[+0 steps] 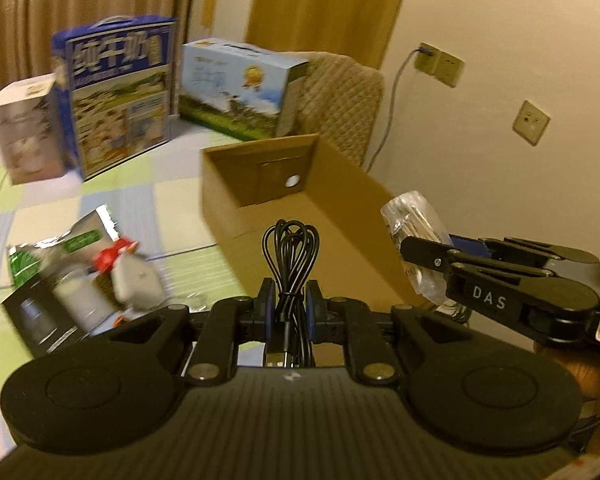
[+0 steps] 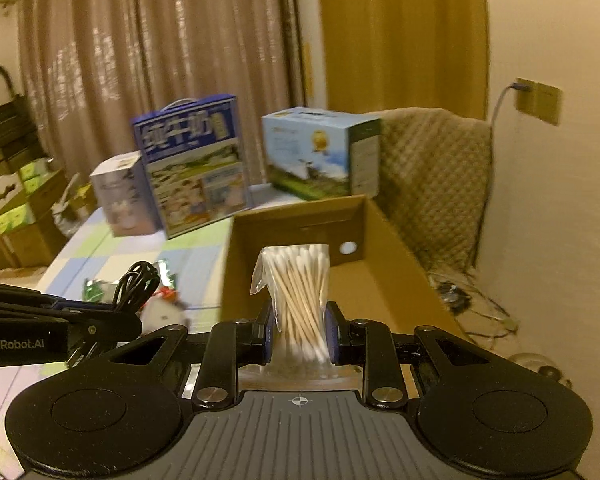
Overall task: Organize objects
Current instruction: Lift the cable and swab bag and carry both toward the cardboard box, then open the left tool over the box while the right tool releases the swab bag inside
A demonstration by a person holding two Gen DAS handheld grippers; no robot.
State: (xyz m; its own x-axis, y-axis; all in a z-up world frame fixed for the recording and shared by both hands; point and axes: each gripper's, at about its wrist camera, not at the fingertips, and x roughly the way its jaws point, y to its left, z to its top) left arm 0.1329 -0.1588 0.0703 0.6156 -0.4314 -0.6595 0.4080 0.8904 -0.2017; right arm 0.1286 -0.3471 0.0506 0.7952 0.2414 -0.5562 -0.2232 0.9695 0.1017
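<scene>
Left hand-held gripper (image 1: 291, 300): its jaws were clamped on a coiled black cable (image 1: 291, 252), the loops standing up above the pads and the plug end hanging below.
Right hand-held gripper (image 2: 300, 330): its jaws were closed on a clear bag of cotton swabs (image 2: 298, 292), pinched near the lower part so the swab tips fanned out above.
Cardboard box (image 1: 340, 216): it sat open and looked empty on the tabletop (image 1: 100, 196), directly ahead of both grippers; the 2 held items were in the air at its near edge.
Leftover clutter (image 1: 80, 276): packets and a small black box lay on the tabletop to the left of the cardboard box.
Background: 2 milk cartons (image 1: 120, 92) and a small white box (image 1: 24, 128) stood at the far side.
Step in hand, as judged: carrying both items into the cardboard box.
Doing it well: the grippers were close together, so each would best take its own lane. Clear the near wall first. Lower until the cable's hanging plug and the bag's base are well inside, then release low.
Risk: the slippery bag could slide out if tilted.
</scene>
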